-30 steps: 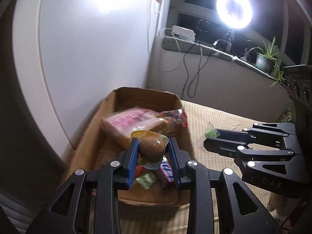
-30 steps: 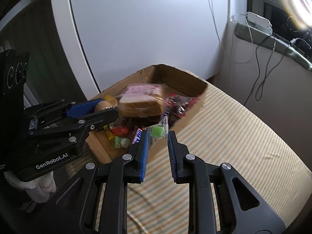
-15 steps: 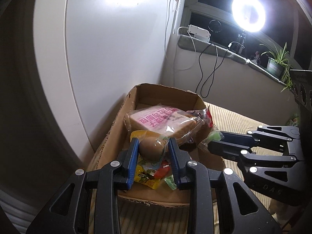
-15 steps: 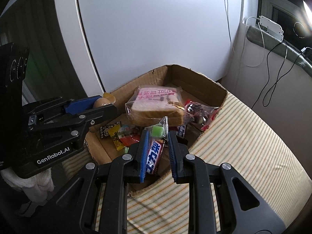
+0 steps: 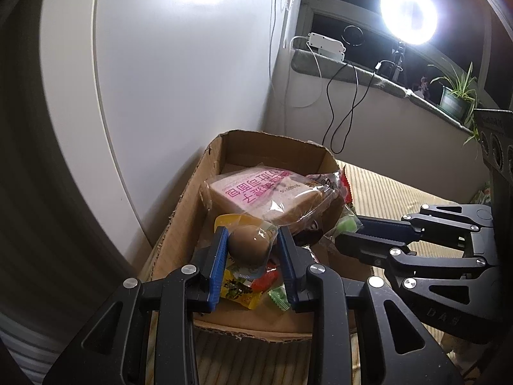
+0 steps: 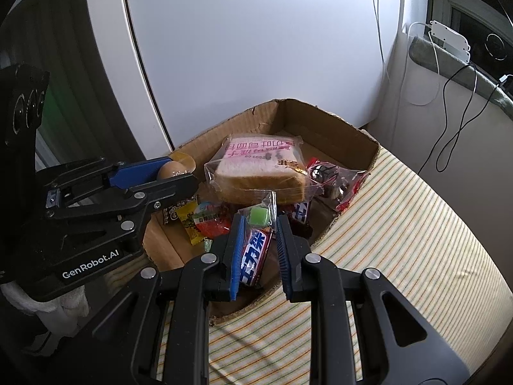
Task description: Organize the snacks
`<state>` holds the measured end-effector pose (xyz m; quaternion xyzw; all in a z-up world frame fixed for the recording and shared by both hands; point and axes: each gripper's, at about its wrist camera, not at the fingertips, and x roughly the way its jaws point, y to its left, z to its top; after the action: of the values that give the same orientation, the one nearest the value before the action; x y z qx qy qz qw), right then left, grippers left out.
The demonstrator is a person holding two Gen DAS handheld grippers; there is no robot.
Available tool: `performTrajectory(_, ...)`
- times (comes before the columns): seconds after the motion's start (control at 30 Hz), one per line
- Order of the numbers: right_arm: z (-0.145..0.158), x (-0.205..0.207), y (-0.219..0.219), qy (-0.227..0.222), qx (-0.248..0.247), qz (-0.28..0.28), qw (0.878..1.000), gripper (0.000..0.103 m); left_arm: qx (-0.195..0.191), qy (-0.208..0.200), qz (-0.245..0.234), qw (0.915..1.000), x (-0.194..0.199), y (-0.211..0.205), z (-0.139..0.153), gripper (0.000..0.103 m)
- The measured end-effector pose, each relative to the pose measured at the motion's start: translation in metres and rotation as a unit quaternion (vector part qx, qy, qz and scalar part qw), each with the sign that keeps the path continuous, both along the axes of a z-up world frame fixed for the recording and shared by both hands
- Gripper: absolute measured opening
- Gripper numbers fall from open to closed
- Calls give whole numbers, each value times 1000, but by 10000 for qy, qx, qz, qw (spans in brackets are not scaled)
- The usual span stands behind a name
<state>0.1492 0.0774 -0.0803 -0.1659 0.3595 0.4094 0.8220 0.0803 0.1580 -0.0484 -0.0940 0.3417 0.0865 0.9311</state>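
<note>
Snacks: heaped in the cardboard box [image 6: 346,141], which sits on the striped cloth [image 6: 400,240] against the white panel [image 6: 256,48].
Left gripper [image 5: 251,250]: clenched on a packaged brown egg [image 5: 248,245], held over the box's near end; compared with a second ago it has come closer over the box, and more of the interior shows.
Right gripper [image 6: 259,229]: pinching the wrapper of a green candy [image 6: 258,216] at its fingertips, now above the box; a second ago it was short of the box, over the cloth.
Bread pack [image 6: 259,168]: lies on top of the heap, pink label up, in the same spot as before.
Blue-and-white bar [image 6: 255,256]: in the box under the right gripper, showing between its fingers.
Red packet [image 6: 336,176]: leaning at the box's right wall beside the bread.
Yellow sachet [image 5: 239,290]: under the held egg, at the near end of the box.
Ring light [image 5: 408,16]: glaring above the windowsill.
</note>
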Motion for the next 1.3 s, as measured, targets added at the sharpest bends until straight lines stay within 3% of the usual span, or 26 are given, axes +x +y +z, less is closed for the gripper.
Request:
performTrajectory(0.27, 0, -1, 0, -56, 13, -35, 10000, 24, 59, 13, 50, 10000, 0, 1, 1, 30)
performTrajectory(0.43, 3, -4, -6, -134, 93, -81, 9998, 50, 113, 1, 78, 9999, -2, 1, 2, 43)
performTrajectory(0.53, 5, -5, -9, -172, 124, -109, 9997, 59, 148, -15, 91, 9998, -2, 1, 4, 46)
performTrajectory(0.63, 8, -7, -15, -257, 137, -134, 9995, 69, 184, -67, 116, 9997, -6, -1, 8, 60)
performTrajectory(0.83, 18, -17, -29, -478, 197, -273, 9983, 85, 249, -172, 135, 9994, -14, -4, 18, 69)
performTrajectory(1.17, 31, -30, -49, -715, 366, -587, 9950, 94, 320, -285, 198, 9989, -30, -11, 29, 71)
performTrajectory(1.3, 34, -33, -61, -705, 448, -770, 9935, 97, 405, -344, 252, 9983, -37, -16, 34, 80)
